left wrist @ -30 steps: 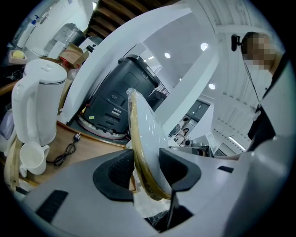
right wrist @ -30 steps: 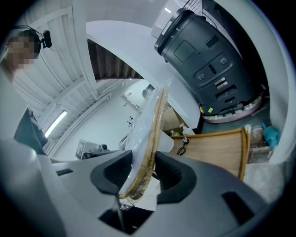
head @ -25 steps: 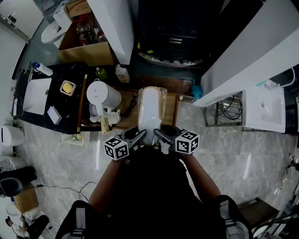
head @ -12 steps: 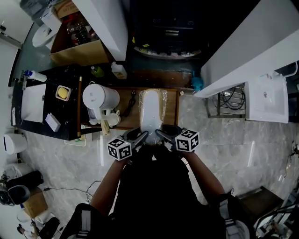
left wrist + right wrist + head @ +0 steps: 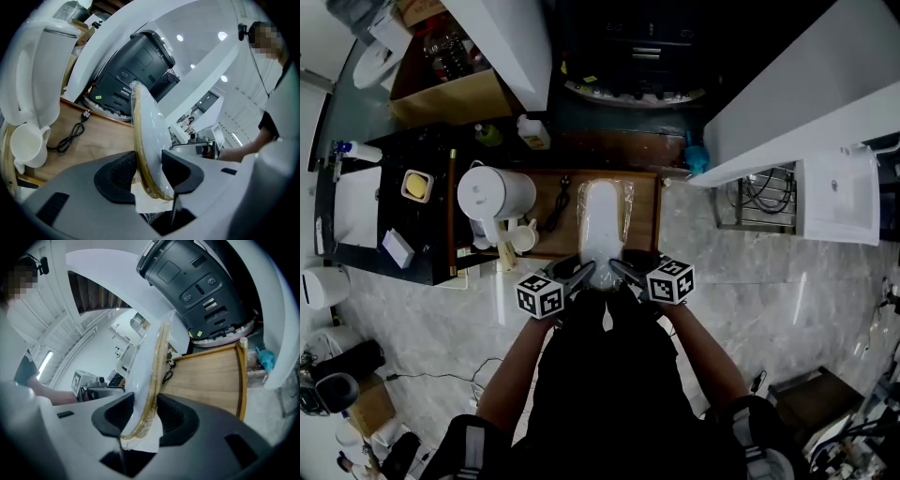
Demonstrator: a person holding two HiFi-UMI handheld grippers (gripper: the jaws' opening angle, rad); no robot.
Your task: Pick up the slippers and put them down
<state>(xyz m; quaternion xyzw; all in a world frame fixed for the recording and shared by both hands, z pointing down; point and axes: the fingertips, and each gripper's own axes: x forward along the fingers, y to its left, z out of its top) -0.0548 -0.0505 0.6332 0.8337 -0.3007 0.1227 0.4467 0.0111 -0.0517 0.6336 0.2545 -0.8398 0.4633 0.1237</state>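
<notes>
Handling: we judge the flat white pair of slippers in clear plastic wrap (image 5: 602, 220) light, floppy and slippery, best gripped at its near edge | Grip: left hand-held gripper (image 5: 149, 173) and right hand-held gripper (image 5: 143, 416) both clamp that edge | Place: over the wooden tray surface (image 5: 643, 225), right of the white electric kettle (image 5: 494, 194); contact unclear | Room: grey marble floor (image 5: 769, 291).

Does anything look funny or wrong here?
Just one thing: the slippers, wrapped in clear plastic, are clamped at one end by the left gripper and right gripper above a wooden tray holding a kettle and mug. Odd spot for footwear. Nothing looks spilled or broken.
</notes>
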